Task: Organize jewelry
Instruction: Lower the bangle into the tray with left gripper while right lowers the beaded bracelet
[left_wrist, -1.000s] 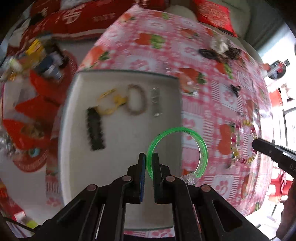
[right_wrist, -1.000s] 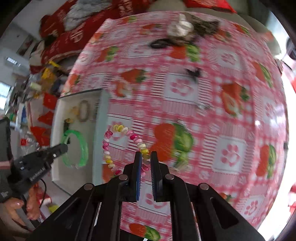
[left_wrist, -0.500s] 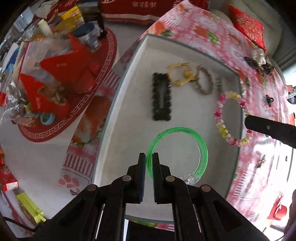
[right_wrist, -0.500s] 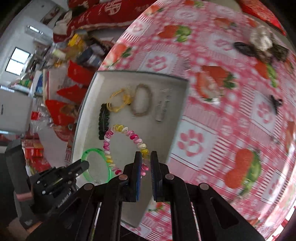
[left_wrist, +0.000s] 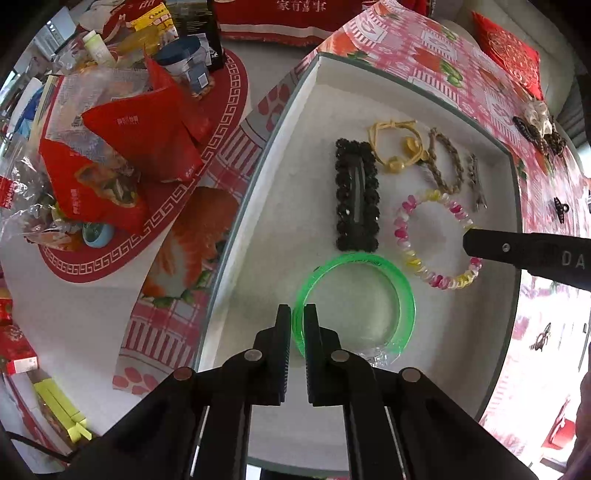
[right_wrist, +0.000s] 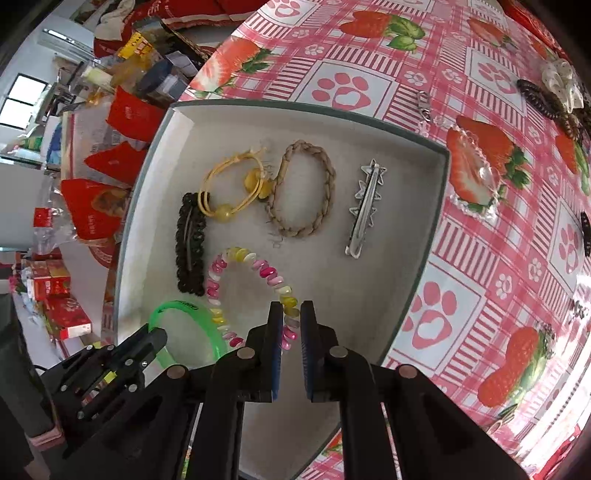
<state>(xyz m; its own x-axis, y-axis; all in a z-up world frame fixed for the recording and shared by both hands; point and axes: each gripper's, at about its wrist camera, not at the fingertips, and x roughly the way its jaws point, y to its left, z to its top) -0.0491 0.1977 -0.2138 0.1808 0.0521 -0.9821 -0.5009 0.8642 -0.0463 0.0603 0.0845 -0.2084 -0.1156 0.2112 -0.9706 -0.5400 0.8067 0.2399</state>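
Note:
My left gripper is shut on a green bangle low over the white tray. My right gripper is shut on a pink and yellow bead bracelet, also over the tray; it enters the left wrist view beside the bracelet. In the tray lie a black hair clip, a yellow hair tie, a braided ring and a silver clip. The bangle also shows in the right wrist view.
The tray sits on a pink strawberry tablecloth. More hair pieces lie on it at the far right. Red packets and boxes clutter the surface left of the tray.
Both grippers moved from the tablecloth to over the tray and came lower, carrying the green bangle and the bead bracelet with them.

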